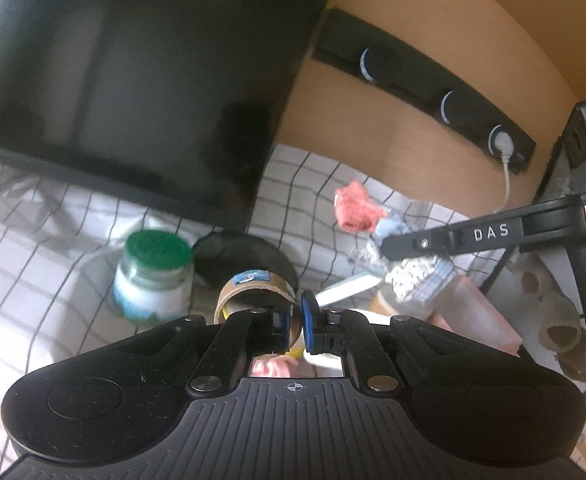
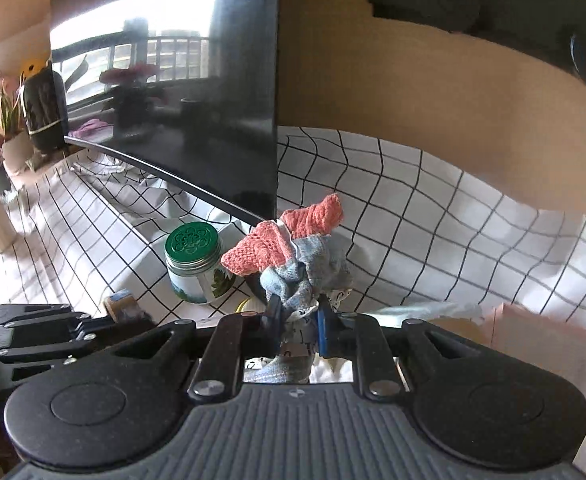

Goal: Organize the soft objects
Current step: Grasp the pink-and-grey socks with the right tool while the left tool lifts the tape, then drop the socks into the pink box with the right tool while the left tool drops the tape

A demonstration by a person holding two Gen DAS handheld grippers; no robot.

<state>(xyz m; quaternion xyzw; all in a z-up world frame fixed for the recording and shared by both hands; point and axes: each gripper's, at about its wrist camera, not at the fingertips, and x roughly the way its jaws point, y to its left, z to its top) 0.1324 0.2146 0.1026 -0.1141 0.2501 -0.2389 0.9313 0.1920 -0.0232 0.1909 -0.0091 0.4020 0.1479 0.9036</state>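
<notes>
Right gripper (image 2: 299, 322) clamped narrow on bundle of knit socks (image 2: 293, 256), lower centre of right view; held aloft, probably for carrying to the pink box (image 2: 549, 344) at lower right; coral sock (image 2: 265, 250) flopping out on top; left gripper (image 1: 295, 322) nearly closed on wall of tape roll (image 1: 253, 286), lower centre of left view, likely clearing or steadying it; beyond, green-lidded jar (image 2: 191, 262) on checked cloth (image 2: 433, 216); farthest, dark monitor (image 2: 197, 92) at upper left.
</notes>
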